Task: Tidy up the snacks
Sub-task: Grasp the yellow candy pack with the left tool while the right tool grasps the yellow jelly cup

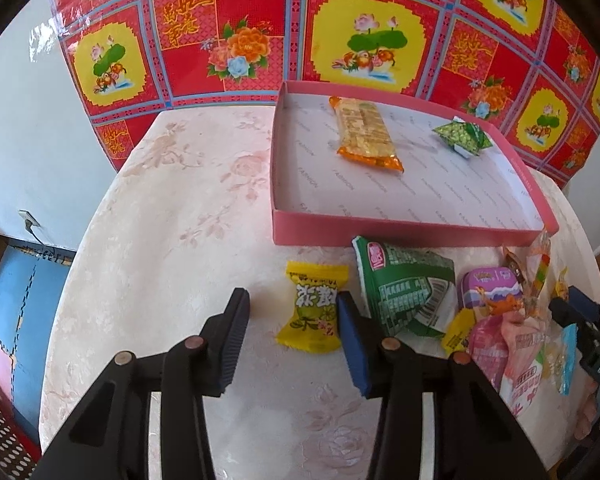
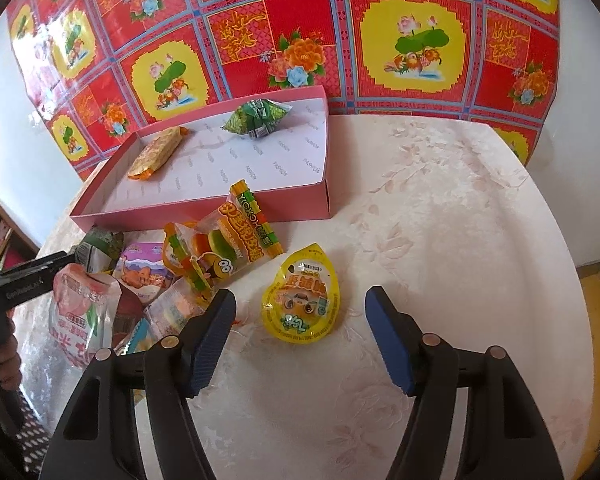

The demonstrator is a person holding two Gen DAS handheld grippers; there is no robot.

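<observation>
Snacks laid out by a pink box on the table

An orange cracker pack (image 1: 366, 136) and a green packet (image 1: 462, 138) are seen lying flat inside the pink box (image 1: 380, 232); a yellow candy (image 1: 314, 312), a green wrapper (image 1: 408, 288) and a yellow jelly pouch (image 2: 300, 296) are spread before it.

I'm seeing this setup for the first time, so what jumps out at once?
The loud red and yellow flowered cloth on the back wall, then the shallow pink box on the table below it, holding only two snacks. In front of the box lies a bright heap of packets, with a yellow candy between the left tongs.
</observation>
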